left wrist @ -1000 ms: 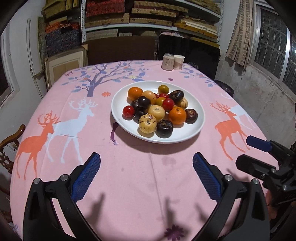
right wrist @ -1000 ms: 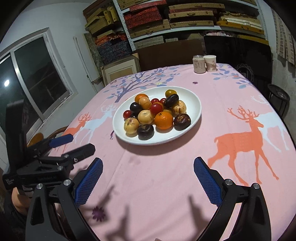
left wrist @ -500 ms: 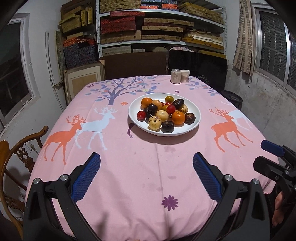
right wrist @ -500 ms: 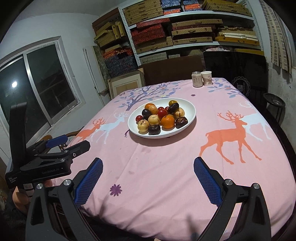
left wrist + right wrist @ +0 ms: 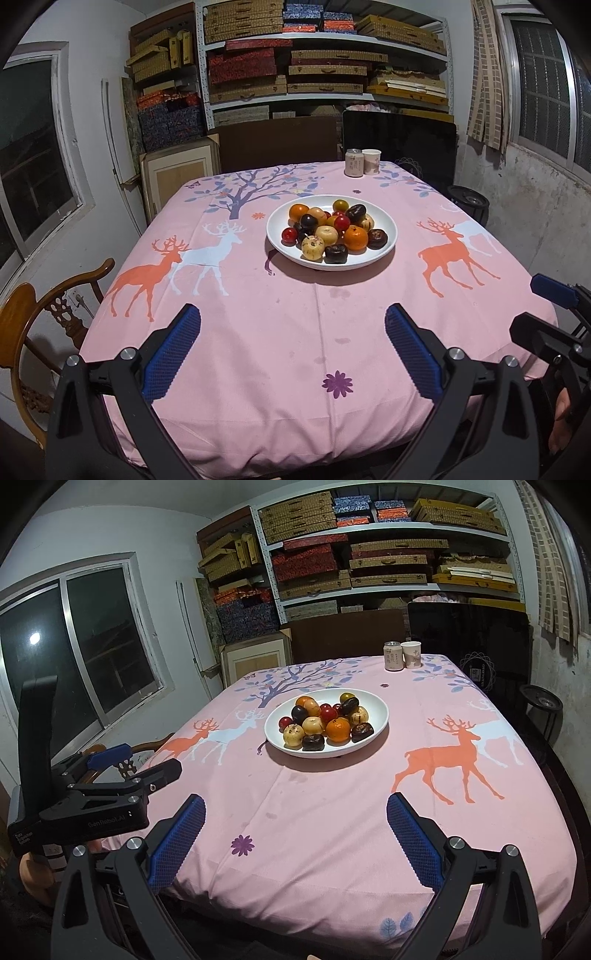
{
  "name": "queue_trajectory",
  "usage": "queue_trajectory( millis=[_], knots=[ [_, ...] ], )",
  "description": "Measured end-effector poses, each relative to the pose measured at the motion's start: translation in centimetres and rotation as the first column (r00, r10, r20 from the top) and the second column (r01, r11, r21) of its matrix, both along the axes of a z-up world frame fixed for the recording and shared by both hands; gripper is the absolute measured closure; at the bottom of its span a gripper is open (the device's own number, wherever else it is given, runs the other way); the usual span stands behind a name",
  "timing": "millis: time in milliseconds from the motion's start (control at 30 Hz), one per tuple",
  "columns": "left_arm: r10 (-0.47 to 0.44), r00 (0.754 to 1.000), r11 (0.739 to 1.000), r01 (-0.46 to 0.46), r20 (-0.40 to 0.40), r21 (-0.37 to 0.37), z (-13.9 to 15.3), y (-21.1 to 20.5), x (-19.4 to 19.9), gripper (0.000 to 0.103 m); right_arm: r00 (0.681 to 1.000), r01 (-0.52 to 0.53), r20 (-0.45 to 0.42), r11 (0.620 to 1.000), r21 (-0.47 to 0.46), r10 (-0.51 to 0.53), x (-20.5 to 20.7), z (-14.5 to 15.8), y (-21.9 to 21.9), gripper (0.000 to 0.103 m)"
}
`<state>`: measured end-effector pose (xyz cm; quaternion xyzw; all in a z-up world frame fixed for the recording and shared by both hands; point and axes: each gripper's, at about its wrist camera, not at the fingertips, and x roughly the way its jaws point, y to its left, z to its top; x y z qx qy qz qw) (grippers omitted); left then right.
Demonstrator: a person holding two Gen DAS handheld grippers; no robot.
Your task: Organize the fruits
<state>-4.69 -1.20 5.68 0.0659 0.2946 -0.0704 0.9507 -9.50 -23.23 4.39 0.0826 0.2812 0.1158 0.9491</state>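
Observation:
A white plate [image 5: 386,219] [image 5: 376,705] stands mid-table on the pink deer-print cloth [image 5: 280,332] [image 5: 332,812]. It holds several fruits: orange, red, dark purple and pale yellow ones [image 5: 332,232] [image 5: 325,722]. My left gripper [image 5: 293,349] is open and empty, held back over the table's near edge. My right gripper [image 5: 295,834] is open and empty, also near the front edge. Each gripper shows at the side of the other's view: the right one in the left wrist view [image 5: 554,310], the left one in the right wrist view [image 5: 122,768].
A can [image 5: 354,162] [image 5: 393,656] and a paper cup [image 5: 371,161] [image 5: 411,654] stand at the far table edge. A wooden chair [image 5: 40,314] is at the left. Shelves of boxes [image 5: 325,66] fill the back wall. A black stool [image 5: 541,701] is at the right.
Both grippers have pulled back and up from the plate, so the whole table and room now show. Both stay open and empty.

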Motion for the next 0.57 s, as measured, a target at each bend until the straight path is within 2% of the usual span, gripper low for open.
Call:
queue_trajectory(
  millis=[200, 367, 567],
  knots=[
    [0.011, 0.999, 1.0, -0.011, 0.032, 0.008, 0.04, 0.13, -0.36, 0.005, 1.0, 0.006, -0.008, 1.0, -0.002, -0.006, -0.03, -0.02, 0.07, 0.004],
    [-0.007, 1.0, 1.0, 0.007, 0.001, 0.0, -0.23, 0.09, 0.18, 0.005, 1.0, 0.003, -0.019, 1.0, 0.004, -0.003, 0.29, -0.1, 0.02, 0.004],
    [0.007, 1.0, 1.0, -0.007, 0.001, 0.011, -0.46, 0.06, 0.38, 0.005, 1.0, 0.007, -0.023, 1.0, 0.007, -0.007, 0.41, -0.21, -0.05, 0.004]
  ],
)
